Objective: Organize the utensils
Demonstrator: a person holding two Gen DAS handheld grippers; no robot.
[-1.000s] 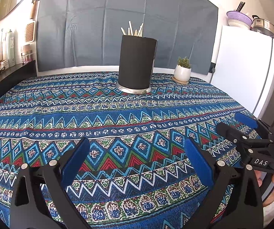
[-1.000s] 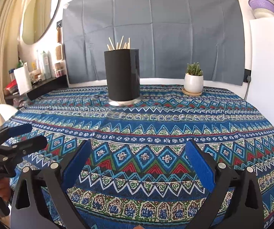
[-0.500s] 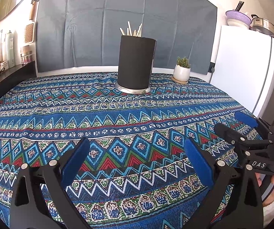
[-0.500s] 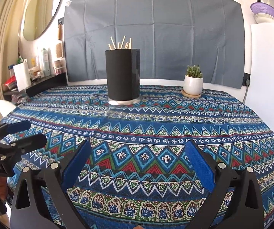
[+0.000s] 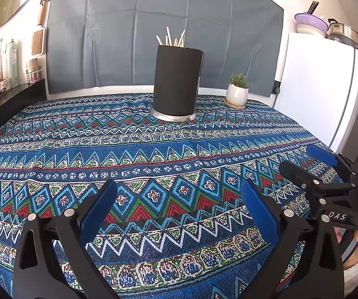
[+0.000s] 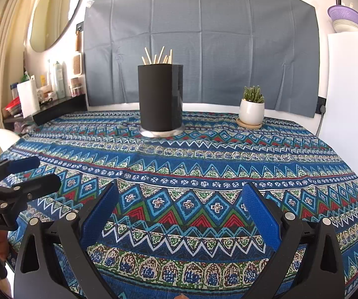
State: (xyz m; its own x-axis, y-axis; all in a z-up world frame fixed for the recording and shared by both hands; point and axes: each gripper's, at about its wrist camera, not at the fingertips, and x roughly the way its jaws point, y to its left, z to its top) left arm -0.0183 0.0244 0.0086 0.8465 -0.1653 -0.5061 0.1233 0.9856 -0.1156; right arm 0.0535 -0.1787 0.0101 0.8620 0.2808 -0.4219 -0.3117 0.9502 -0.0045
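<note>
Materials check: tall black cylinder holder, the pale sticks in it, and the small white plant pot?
Tall black cylinder holder: matte black wrap or plastic, shiny metal-looking base rim. Pale sticks: likely bamboo or wood, tan, unvarnished. Small white plant pot: probably glazed ceramic, smooth sheen.

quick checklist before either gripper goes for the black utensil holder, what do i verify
1. Left gripper open, nothing held: ok.
2. Right gripper open, nothing held: ok.
3. Black holder upright on its metal base: ok.
4. Wooden sticks standing inside the holder: ok.
5. Tablecloth bare between the grippers and the holder: ok.
6. Loose utensils left to sort: none seen on the cloth, cannot tell beyond it.
</note>
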